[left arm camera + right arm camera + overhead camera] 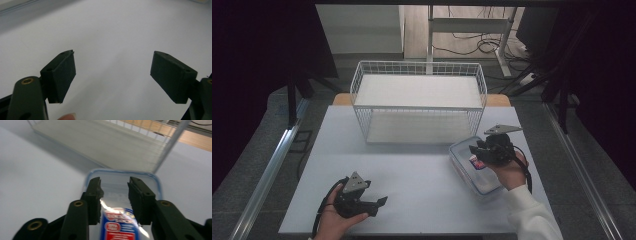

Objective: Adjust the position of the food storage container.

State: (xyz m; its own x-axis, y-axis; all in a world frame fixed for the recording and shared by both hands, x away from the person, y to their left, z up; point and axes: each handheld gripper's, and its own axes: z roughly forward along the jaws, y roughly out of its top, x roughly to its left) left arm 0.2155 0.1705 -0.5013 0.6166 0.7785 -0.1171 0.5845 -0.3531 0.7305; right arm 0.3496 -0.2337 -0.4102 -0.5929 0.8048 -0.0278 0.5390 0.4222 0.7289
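A clear plastic container (484, 184) with a blue-rimmed lid lies on the white table (412, 170) at the right, in front of the wire rack. A red and blue label (475, 162) shows on it. My right gripper (476, 150) hovers over the container's far half, pointing left, its jaws partly apart. In the right gripper view the gripper (115, 181) has a gap between its pads; the container (150, 177) and label (117, 225) lie beneath, and nothing is pressed between the pads. My left gripper (379, 202) rests at the front left, wide open (113, 53) over bare table.
A white wire rack (419, 102) with two shelves stands at the back middle of the table; its lower shelf (100, 142) lies just beyond the container. Table edges are close behind both hands. Dark drapes, a desk frame and cables stand beyond the table.
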